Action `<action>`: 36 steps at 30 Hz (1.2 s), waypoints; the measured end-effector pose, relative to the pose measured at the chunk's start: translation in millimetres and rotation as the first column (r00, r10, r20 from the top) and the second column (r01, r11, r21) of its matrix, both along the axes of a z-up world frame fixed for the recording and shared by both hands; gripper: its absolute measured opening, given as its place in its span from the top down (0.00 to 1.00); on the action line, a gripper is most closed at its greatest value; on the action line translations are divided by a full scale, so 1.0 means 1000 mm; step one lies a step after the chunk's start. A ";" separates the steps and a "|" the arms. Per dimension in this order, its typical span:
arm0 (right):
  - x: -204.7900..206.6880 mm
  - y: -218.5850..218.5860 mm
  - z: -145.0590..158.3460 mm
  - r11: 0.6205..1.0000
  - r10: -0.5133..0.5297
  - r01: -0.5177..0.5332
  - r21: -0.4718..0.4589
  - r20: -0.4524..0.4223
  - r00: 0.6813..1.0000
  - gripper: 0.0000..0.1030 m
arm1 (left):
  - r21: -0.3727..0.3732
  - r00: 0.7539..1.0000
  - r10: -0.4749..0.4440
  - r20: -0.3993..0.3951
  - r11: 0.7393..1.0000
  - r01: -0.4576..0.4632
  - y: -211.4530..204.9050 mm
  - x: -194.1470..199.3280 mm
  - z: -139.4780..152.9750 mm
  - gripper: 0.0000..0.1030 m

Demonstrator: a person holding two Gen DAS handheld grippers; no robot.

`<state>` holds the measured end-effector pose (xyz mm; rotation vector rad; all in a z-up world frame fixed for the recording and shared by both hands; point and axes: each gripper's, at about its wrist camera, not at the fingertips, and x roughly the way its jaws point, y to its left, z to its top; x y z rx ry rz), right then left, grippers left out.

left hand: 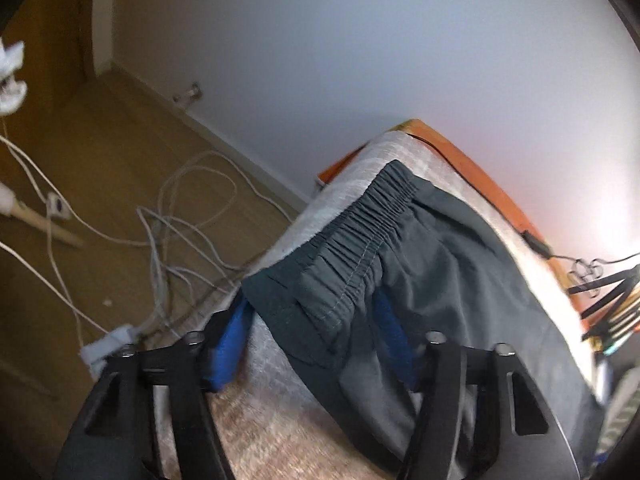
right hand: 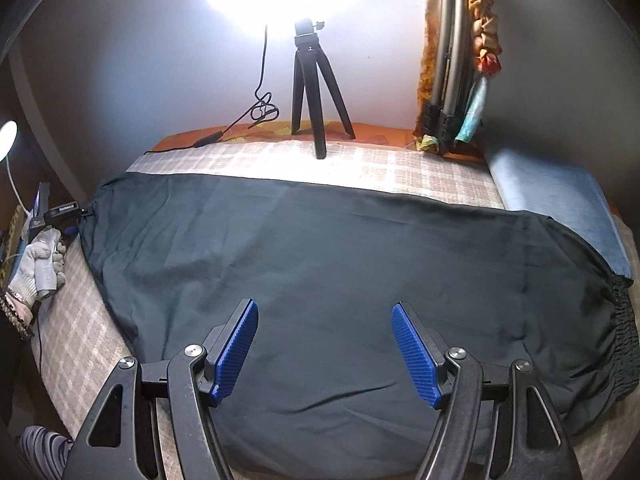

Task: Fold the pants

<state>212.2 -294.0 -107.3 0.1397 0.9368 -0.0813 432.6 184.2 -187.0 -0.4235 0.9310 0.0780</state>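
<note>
Dark teal, thin and slightly shiny: one pair of elastic-waisted pants [right hand: 320,264] lies stretched flat across the pale checked cloth covering the bed [right hand: 360,168], lengthwise from side to side in the right wrist view. One gathered waistband [left hand: 360,240] shows up close in the left wrist view, ruched and stitched, sitting at the bed's corner.

Count the rest: one small black tabletop tripod [right hand: 316,92] standing at the far edge of the cloth, one folded silver tripod [right hand: 448,52] leaning against the wall, one folded light blue towel [right hand: 560,200] just beyond the pants. On the wooden floor [left hand: 100,152], a tangle of white cables [left hand: 180,220]; too looped to count.

The right gripper [right hand: 324,344] hovers above the middle of the pants, jaws spread wide, both blue ribbed pads [right hand: 238,348] bare and holding nothing.

The left gripper [left hand: 312,340] is tilted over the waistband end, jaws well apart. One blue pad sits just off the fabric's edge; the other is over the cloth. Whether it has any fabric pinched, I cannot tell, since the view is blurred. From the right wrist view, one gloved left hand [right hand: 40,264] grips its handle at the pants' far left end.
</note>
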 end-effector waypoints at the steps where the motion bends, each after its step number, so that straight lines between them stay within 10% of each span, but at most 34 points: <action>1: 0.001 0.001 -0.001 1.000 0.000 0.000 0.000 -0.002 1.000 0.30 | 0.009 1.000 0.008 0.006 1.000 -0.008 0.001 0.000 0.000 0.53; 5: 0.002 0.002 -0.004 1.000 -0.005 0.005 0.013 -0.005 1.000 0.30 | 0.046 0.999 0.002 0.053 0.999 -0.005 -0.003 -0.006 0.009 0.82; 16: 0.000 0.002 -0.007 0.999 -0.003 0.003 0.046 0.000 1.000 0.30 | 0.211 0.960 -0.144 0.239 0.973 0.093 -0.062 -0.029 0.068 0.89; 22: 0.004 -0.006 -0.009 0.994 -0.013 0.013 0.113 -0.001 1.000 0.30 | 0.358 0.875 -0.403 0.270 0.885 0.297 -0.146 -0.061 0.089 0.90; 29: 0.030 -0.009 -0.009 0.961 0.026 -0.028 0.277 0.011 1.000 0.30 | 0.464 0.736 -0.655 0.173 0.713 0.526 -0.242 -0.115 0.064 0.90; 36: 0.085 0.009 -0.026 0.860 0.089 -0.075 0.504 -0.003 0.996 0.29 | 0.475 0.674 -0.726 0.137 0.645 0.598 -0.272 -0.138 0.043 0.90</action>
